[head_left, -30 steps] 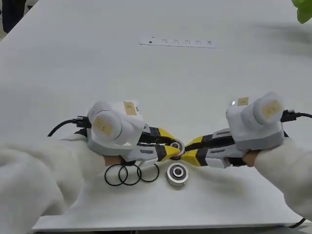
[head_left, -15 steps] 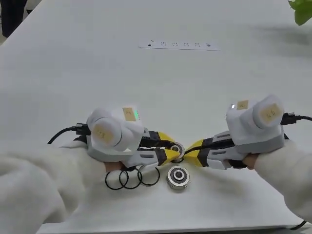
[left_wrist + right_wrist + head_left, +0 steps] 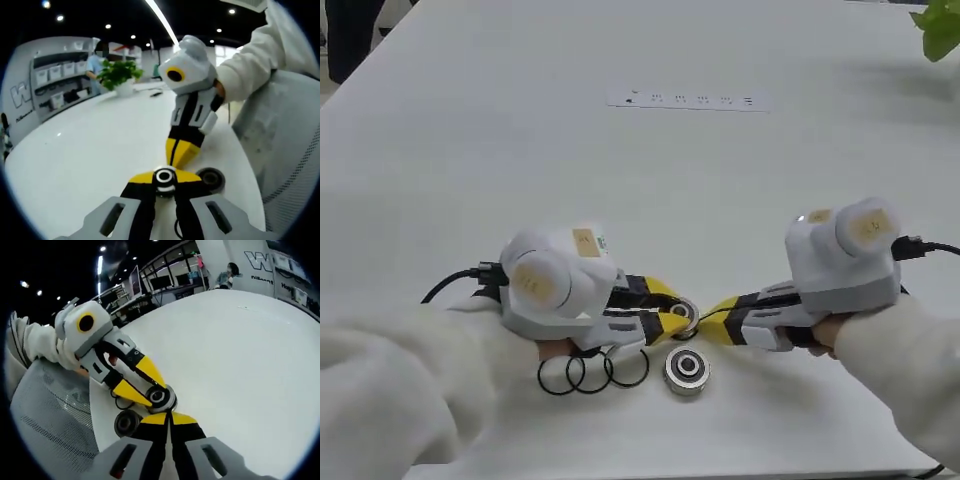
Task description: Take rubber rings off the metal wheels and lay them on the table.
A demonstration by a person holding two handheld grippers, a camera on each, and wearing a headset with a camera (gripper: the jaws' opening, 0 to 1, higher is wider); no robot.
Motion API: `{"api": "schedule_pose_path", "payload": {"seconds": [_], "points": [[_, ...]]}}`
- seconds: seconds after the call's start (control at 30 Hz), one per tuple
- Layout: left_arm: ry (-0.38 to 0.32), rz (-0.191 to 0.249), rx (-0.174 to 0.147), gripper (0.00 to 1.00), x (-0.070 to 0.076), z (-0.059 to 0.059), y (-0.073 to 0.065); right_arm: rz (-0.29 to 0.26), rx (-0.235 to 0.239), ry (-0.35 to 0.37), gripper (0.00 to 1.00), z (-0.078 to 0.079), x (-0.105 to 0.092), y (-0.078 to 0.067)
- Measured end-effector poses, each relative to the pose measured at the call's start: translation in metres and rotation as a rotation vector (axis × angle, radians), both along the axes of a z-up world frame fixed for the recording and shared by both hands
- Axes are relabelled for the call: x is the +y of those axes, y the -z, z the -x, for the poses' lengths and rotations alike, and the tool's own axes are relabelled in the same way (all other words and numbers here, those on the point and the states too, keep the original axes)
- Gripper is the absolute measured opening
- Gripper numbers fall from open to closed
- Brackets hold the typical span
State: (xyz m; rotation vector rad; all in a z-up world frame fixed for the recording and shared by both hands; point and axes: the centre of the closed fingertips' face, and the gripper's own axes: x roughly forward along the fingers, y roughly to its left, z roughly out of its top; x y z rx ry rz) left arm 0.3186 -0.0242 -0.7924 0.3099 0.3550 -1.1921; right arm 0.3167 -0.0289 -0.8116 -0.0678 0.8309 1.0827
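At near edge of white table (image 3: 620, 180): left gripper (image 3: 672, 313), jaws clamped on one metal wheel (image 3: 165, 177). Right gripper (image 3: 170, 416), jaws pressed together, tips just beside that wheel. Second metal wheel (image 3: 686, 367), flat on the table, near both tips. Three rubber rings (image 3: 592, 370), loose, overlapping, lying beside the second metal wheel.

A big letter W (image 3: 256, 260) stands on the far wall (image 3: 292, 287); the smaller line under it is too blurred to read. Another W (image 3: 20, 96) shows beside the shelves (image 3: 60, 82). The tan sticker (image 3: 585, 241) on the left gripper (image 3: 680, 314) is illegible.
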Motion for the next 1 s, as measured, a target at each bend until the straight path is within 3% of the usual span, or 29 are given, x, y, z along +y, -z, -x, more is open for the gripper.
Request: {"api": "schedule_pose_path", "payload": {"seconds": [0.07,0.4,0.67,1.0], "points": [[-0.001,0.002,0.001,0.15,0.000,0.000,0.000,-0.012,0.032,0.025,0.00,-0.003,-0.002,0.001],[-0.002,0.009,0.003,0.14,0.001,0.000,0.000,-0.040,0.082,0.073,0.00,-0.004,-0.004,-0.001],[-0.003,0.010,0.002,0.14,0.002,0.001,-0.001,-0.130,0.168,0.152,0.00,-0.003,-0.003,-0.007],[-0.002,0.009,0.004,0.14,0.002,0.001,-0.001,-0.180,0.193,0.186,0.00,-0.003,0.000,-0.015]]}}
